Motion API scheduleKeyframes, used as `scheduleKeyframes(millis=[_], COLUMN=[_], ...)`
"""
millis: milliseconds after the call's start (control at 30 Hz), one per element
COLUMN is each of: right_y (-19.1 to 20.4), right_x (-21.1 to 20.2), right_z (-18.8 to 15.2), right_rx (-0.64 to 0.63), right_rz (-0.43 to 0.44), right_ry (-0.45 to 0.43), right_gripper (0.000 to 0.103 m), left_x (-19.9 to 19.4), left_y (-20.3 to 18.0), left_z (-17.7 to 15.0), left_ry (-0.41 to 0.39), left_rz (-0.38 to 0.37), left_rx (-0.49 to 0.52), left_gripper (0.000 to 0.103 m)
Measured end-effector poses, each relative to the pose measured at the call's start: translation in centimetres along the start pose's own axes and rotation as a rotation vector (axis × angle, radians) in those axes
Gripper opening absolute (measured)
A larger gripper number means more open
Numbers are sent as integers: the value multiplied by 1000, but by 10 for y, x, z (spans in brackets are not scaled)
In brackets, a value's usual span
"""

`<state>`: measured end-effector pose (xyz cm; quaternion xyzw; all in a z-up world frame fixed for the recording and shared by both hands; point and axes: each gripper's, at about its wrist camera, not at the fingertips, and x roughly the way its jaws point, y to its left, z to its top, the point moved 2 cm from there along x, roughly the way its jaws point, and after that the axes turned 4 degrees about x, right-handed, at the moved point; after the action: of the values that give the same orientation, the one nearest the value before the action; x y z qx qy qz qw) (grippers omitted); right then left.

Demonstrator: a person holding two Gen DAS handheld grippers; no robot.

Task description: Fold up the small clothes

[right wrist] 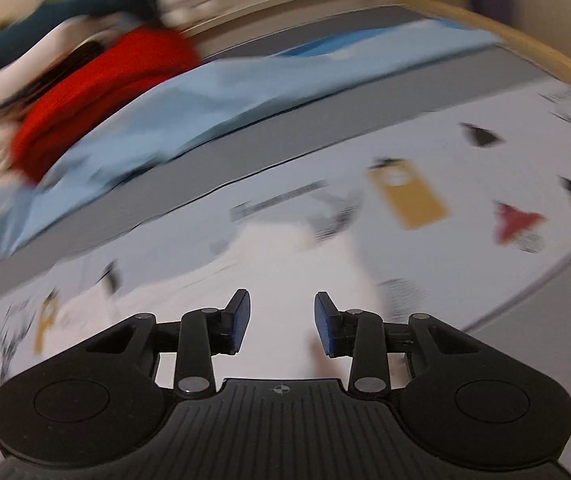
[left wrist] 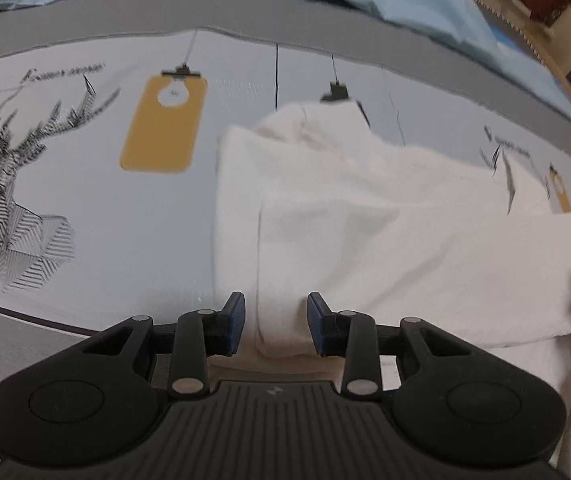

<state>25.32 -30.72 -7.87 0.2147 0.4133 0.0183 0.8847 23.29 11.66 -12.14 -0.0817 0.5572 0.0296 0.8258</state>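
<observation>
A white garment point(left wrist: 365, 220) lies partly folded on the printed table cover point(left wrist: 105, 240), with a folded layer running toward the lower edge of the left wrist view. My left gripper point(left wrist: 276, 322) points steeply down over the near corner of that layer. Its blue pads point(left wrist: 234, 320) stand apart, the cloth's corner lies between them, and a gap shows at the left pad. In the blurred right wrist view, my right gripper point(right wrist: 281, 324) hangs over the white garment point(right wrist: 285, 264). Its jaws are open and I see nothing gripped between them.
The cover bears a deer drawing point(left wrist: 17, 200) and yellow tag prints point(left wrist: 163, 124). A light blue cloth point(right wrist: 145, 120) lies along the far side, with a red garment point(right wrist: 97, 92) and other clothes heaped beyond it. A wooden rim point(right wrist: 545, 52) bounds the table on the right.
</observation>
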Motion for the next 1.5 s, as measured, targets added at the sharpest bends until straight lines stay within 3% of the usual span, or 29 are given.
scheduleKeyframes(millis=[67, 133, 167, 233, 333, 433, 500, 567, 633, 733, 900, 1167, 1500], right_y=[-23, -37, -44, -53, -56, -54, -48, -47, -45, -36, -31, -34, -34], right_x=[1, 7, 6, 7, 9, 15, 22, 25, 25, 25, 27, 29, 28], right_z=[7, 11, 12, 12, 11, 7, 5, 4, 3, 3, 2, 3, 3], right_rx=[74, 134, 154, 180, 193, 185, 168, 170, 186, 177, 167, 169, 168], right_rz=[-36, -55, -60, -65, -68, -64, -80, -98, -91, -76, -73, -78, -81], right_ry=[-7, -2, 3, 13, 22, 54, 74, 82, 85, 82, 86, 88, 86], right_gripper=[39, 39, 40, 40, 43, 49, 49, 49, 49, 50, 50, 50, 50], left_x=[3, 2, 0, -10, -36, -37, -28, -28, -27, -12, 10, 16, 3], left_y=[-5, -12, -15, -16, 2, 25, 30, 26, 20, 19, 15, 6, 2], left_z=[-1, -2, -2, 1, 10, 7, 3, 4, 4, 1, -6, -4, -4], left_ry=[10, 6, -3, -61, -141, -94, -36, -58, -75, -31, 28, 23, -11], left_rz=[13, 23, 34, 73, 131, 215, 136, -7, -50, -53, -66, -25, 0], left_rx=[27, 67, 94, 119, 74, 32, 9, -29, -40, -67, -73, -22, 34], left_gripper=[33, 2, 0, 0, 0, 0, 0, 2, 3, 18, 18, 18, 2])
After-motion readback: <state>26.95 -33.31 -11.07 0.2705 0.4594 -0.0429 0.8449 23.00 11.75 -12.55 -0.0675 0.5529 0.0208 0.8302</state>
